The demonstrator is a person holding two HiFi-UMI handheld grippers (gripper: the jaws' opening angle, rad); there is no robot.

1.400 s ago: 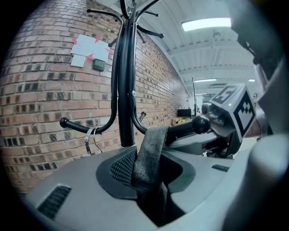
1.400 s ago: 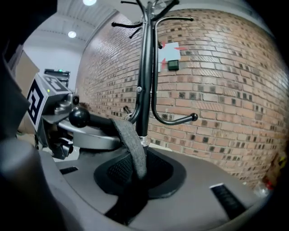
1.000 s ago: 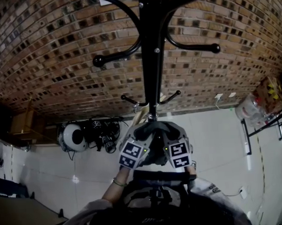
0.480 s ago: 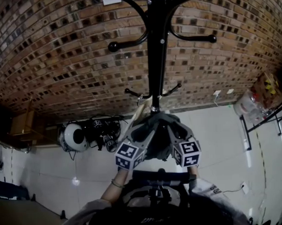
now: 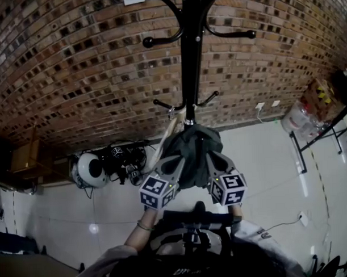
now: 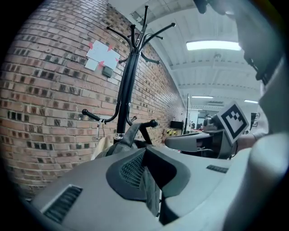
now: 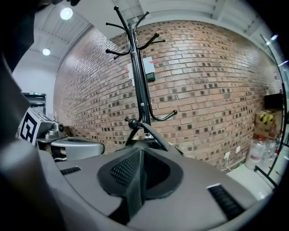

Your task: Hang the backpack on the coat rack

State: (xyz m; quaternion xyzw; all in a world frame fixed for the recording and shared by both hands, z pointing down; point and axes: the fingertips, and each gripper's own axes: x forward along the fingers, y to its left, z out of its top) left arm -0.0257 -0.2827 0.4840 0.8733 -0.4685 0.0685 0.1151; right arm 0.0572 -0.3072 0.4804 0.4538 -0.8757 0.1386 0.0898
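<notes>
The left gripper [image 6: 145,150] is clamped tight on a grey fold of the backpack [image 5: 191,151]. Just beside it, the right gripper [image 7: 142,150] is closing with another fold between its jaws. Directly ahead of both tips, the backpack's strap [image 7: 153,131] loops over a low hook [image 7: 133,122] of the coat rack [image 5: 189,60]. A brick wall [image 5: 74,70] stands beyond.

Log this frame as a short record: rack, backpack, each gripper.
rack: black coat rack by brick wall
backpack: dark, at the pole, strap over a lower hook
left gripper: shut on strap
right gripper: closing, strap between jaws
</notes>
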